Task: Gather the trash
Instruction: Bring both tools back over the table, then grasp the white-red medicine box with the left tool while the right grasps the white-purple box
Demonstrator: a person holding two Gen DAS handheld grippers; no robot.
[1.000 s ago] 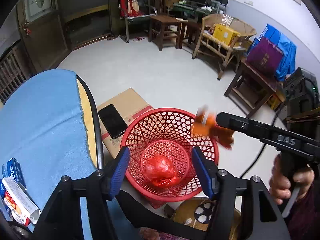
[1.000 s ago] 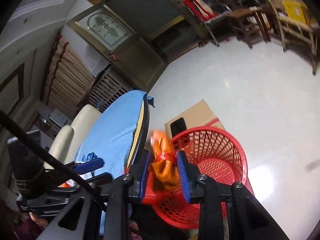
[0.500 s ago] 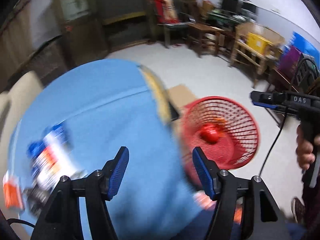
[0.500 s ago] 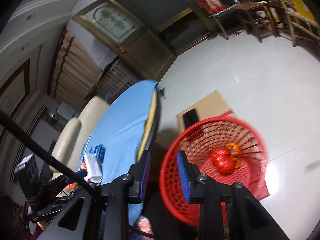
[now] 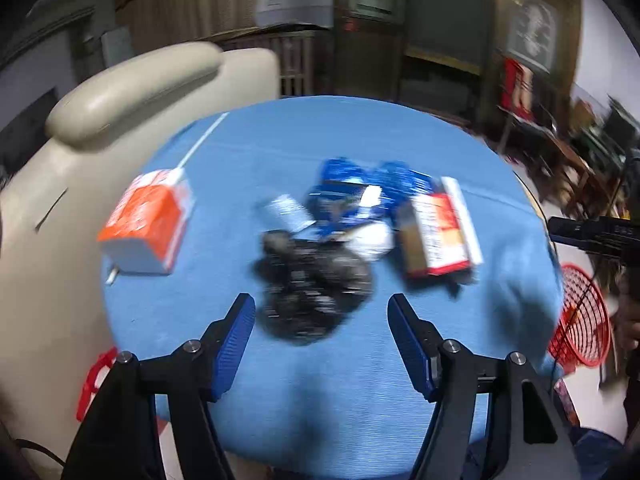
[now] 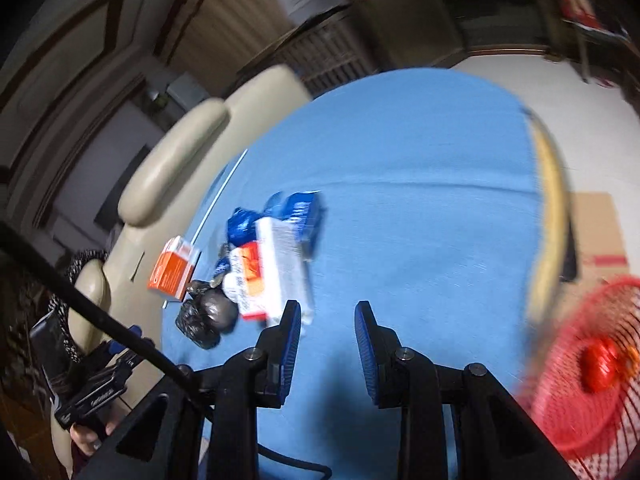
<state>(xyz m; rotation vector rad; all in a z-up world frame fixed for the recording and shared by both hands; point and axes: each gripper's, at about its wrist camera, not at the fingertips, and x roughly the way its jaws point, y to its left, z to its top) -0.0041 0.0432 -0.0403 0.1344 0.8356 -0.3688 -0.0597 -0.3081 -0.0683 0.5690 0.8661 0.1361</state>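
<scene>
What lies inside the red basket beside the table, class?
In the right wrist view, the red basket holds a red bundle with an orange scrap beside it. Blur and the frame edge hide the rest of its floor.

Everything on the blue table (image 5: pixel 328 392) smears with motion: the black bag (image 5: pixel 312 284) has no clear outline, and print on the red-and-white carton (image 5: pixel 438 236) cannot be read. The red basket (image 6: pixel 588 376) is cut off, holding perhaps a red lump.
</scene>
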